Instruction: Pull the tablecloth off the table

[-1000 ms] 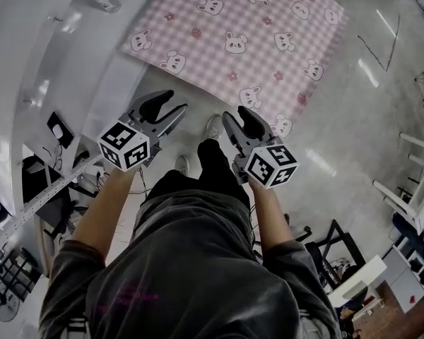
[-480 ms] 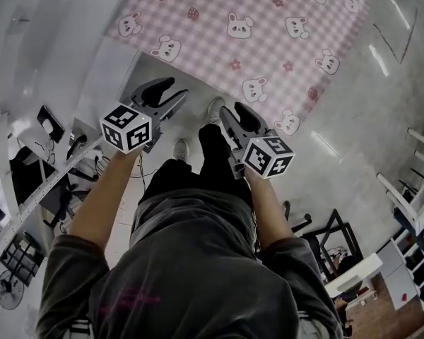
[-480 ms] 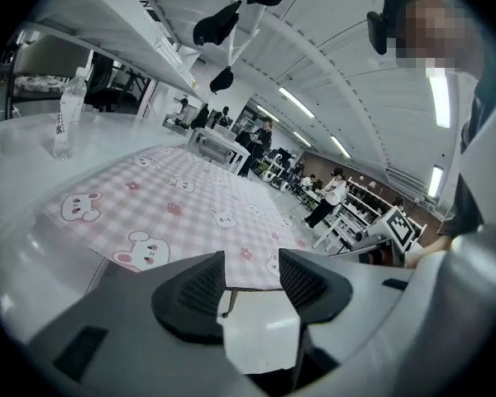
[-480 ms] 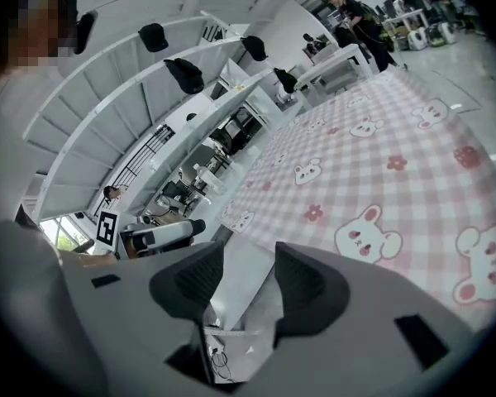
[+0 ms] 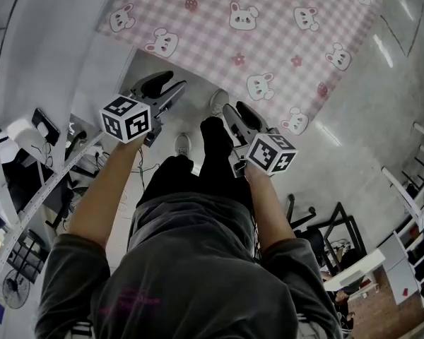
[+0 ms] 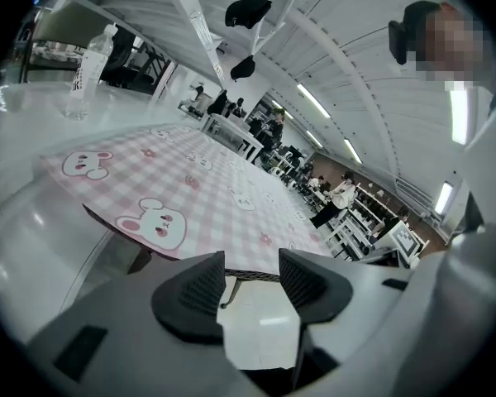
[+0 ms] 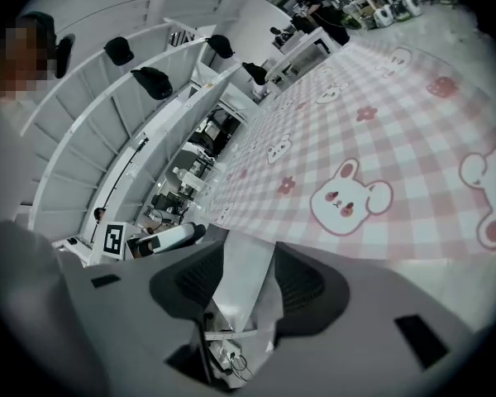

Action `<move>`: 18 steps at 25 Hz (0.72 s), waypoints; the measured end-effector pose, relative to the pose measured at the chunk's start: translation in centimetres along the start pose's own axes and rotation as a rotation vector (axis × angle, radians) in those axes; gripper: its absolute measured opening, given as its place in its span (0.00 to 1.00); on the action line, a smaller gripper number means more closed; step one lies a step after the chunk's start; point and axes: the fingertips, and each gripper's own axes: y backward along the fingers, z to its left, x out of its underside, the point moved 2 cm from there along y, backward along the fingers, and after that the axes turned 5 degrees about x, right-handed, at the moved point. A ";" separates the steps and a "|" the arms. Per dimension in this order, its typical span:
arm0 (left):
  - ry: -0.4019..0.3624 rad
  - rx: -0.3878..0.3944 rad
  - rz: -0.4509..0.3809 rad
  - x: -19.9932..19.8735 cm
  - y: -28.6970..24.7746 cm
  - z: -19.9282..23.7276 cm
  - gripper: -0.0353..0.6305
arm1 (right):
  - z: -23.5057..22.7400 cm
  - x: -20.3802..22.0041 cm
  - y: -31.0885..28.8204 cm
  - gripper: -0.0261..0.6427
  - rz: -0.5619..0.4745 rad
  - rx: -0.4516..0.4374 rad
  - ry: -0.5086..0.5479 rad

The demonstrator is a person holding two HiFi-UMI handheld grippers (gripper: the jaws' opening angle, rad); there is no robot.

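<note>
The tablecloth runs past the top edge of the head view, so its far side is cut off, and it hides the tabletop beneath. In the upper left of the left gripper view, the label on the bottle is too small to read. The people at centre right of that view are too small to make out.

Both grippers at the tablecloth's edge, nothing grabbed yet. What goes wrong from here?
1. The left gripper and right gripper are both open, short of the tablecloth's near edge; closing now would likely grab air.
2. The water bottle stands on the white surface beside the cloth's far corner; a skewed pull might knock it.
</note>
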 end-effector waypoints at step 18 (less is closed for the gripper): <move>0.166 0.002 -0.016 2.7 -3.9 3.8 0.36 | -6.1 1.0 -0.5 0.31 -0.087 -0.022 -0.319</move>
